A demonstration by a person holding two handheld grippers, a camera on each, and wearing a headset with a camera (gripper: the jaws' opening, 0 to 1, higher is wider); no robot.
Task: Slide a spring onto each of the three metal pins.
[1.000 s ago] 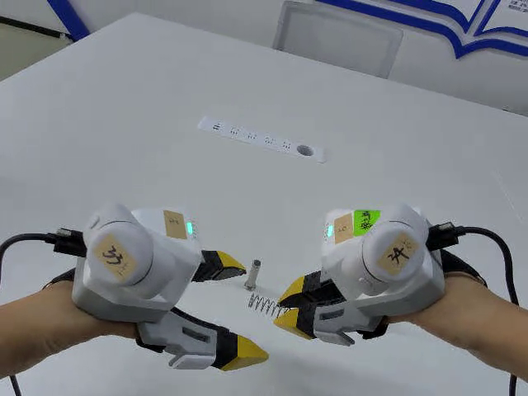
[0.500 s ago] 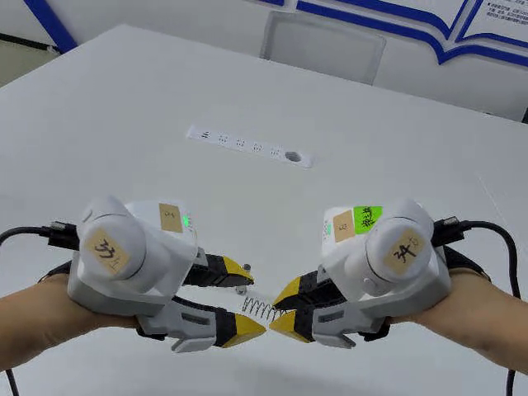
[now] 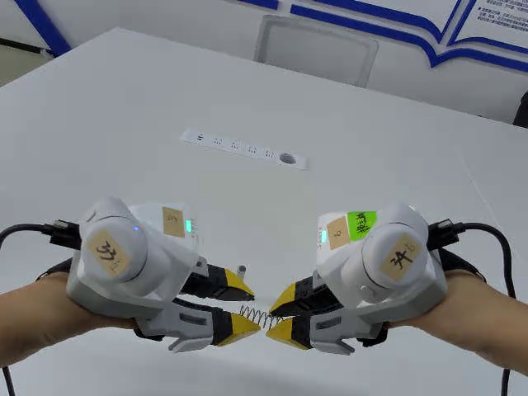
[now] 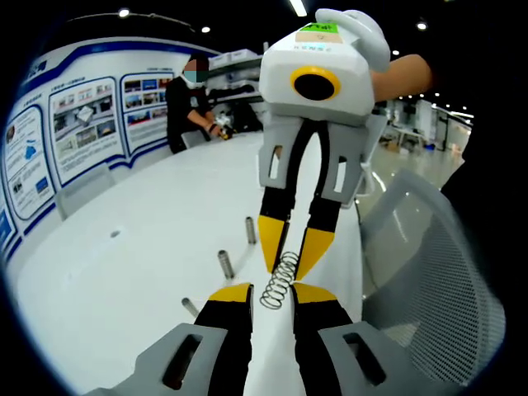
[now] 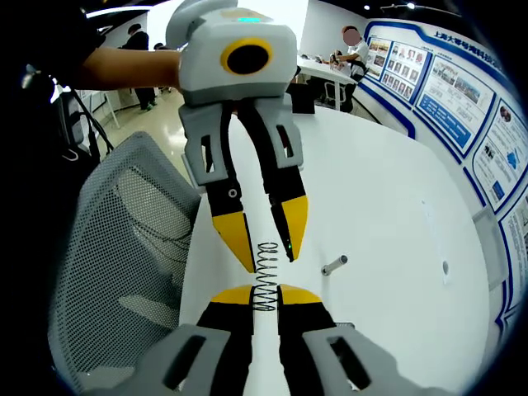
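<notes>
My left tongs (image 3: pixel 239 308) have closed down from a wide gape a second ago to a narrow gap. They have also swung in to meet my right tongs (image 3: pixel 282 312) tip to tip. The spring (image 3: pixel 256 314) bridges the two. My right tongs stay pinched on one end. My left tongs bracket the free end, with a sliver of space on either side in the right gripper view, so I judge they are not yet gripping it. The nearest pin (image 3: pixel 241 270) stood in plain sight beside the spring a second ago and is now half hidden behind one finger of my left tongs. I read this as steadying or handing over the spring before threading. No pin wears a spring yet, so the task looks to be at its start.

The spring is a short open coil of thin bright wire, likely quick to bend or flick away. In the left gripper view, three pins (image 4: pixel 223 264) stand in a row just beyond the spring: stubby, smooth, grey metal cylinders. Both tongs have black fingers capped with hard yellow tips on white plastic bodies. The counter (image 3: pixel 124 107) is smooth matte white, and a flush white power strip (image 3: pixel 243 147) lies well beyond the spring.
</notes>
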